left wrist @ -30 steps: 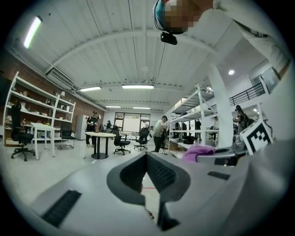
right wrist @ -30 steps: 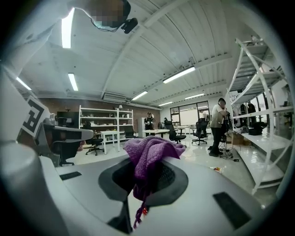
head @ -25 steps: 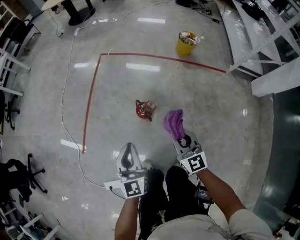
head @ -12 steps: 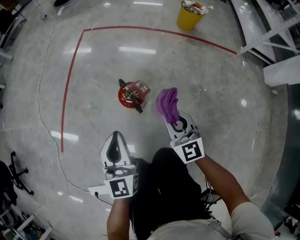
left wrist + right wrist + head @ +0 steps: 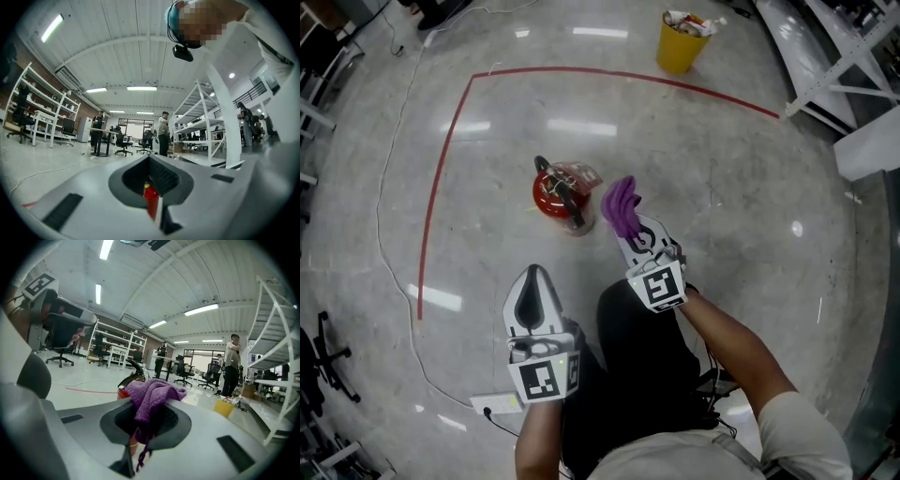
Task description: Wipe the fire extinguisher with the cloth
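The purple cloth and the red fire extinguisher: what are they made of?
The purple cloth looks like soft knitted fabric: bumpy weave, a loose thread hanging. The fire extinguisher is probably painted metal: its red body looks smooth and hard.

Closed hand-held gripper (image 5: pixel 149 159) (red fire extinguisher (image 5: pixel 151 198) beyond).

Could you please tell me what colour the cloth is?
Purple cloth, clearest in the right gripper view.

A: floor (image 5: pixel 741 216) is polished grey, marked with a red tape line (image 5: pixel 441 159).
B: noted. fire extinguisher (image 5: pixel 555 192) is stood inside the taped corner. yellow bin (image 5: pixel 679 52) is set beyond the line. white cable (image 5: pixel 389 187) is laid outside it, left.
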`<state>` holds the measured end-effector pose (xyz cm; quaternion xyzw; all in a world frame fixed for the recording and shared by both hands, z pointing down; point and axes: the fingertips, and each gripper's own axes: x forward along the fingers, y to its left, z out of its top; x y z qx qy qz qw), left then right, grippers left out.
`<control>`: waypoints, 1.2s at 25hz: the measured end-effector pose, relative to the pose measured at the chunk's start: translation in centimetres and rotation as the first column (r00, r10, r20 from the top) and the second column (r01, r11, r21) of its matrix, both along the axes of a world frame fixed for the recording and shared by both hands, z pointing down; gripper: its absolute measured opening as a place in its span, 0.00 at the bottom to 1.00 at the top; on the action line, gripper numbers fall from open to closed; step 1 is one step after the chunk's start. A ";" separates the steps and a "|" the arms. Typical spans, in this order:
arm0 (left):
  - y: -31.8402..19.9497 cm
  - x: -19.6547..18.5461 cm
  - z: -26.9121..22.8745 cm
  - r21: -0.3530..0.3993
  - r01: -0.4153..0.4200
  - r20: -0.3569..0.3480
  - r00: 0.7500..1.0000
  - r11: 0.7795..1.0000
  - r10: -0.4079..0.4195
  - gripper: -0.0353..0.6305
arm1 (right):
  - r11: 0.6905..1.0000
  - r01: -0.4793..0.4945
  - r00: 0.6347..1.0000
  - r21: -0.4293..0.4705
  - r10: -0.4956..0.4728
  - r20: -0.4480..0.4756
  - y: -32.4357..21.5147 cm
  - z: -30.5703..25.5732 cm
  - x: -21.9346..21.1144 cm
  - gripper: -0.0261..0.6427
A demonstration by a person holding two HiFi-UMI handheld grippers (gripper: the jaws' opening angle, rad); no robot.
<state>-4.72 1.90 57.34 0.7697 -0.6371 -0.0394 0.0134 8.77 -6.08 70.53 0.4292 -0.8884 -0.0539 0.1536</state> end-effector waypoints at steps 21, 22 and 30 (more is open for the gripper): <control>0.6 -2.2 -0.5 -0.021 -0.011 0.014 1.000 1.000 0.011 0.06 | 0.992 0.038 0.994 -0.120 -0.050 -0.092 -4.3 9.4 -4.2 0.11; 0.6 -2.1 -0.6 -0.015 -0.014 0.008 1.000 1.000 0.014 0.06 | 0.991 0.040 0.995 -0.124 -0.051 -0.087 -4.5 9.8 -4.3 0.11; 0.9 -1.9 -0.5 -0.011 -0.043 -0.021 0.999 0.999 0.043 0.06 | 0.981 0.037 0.998 -0.193 -0.044 -0.036 -5.5 14.6 -4.2 0.11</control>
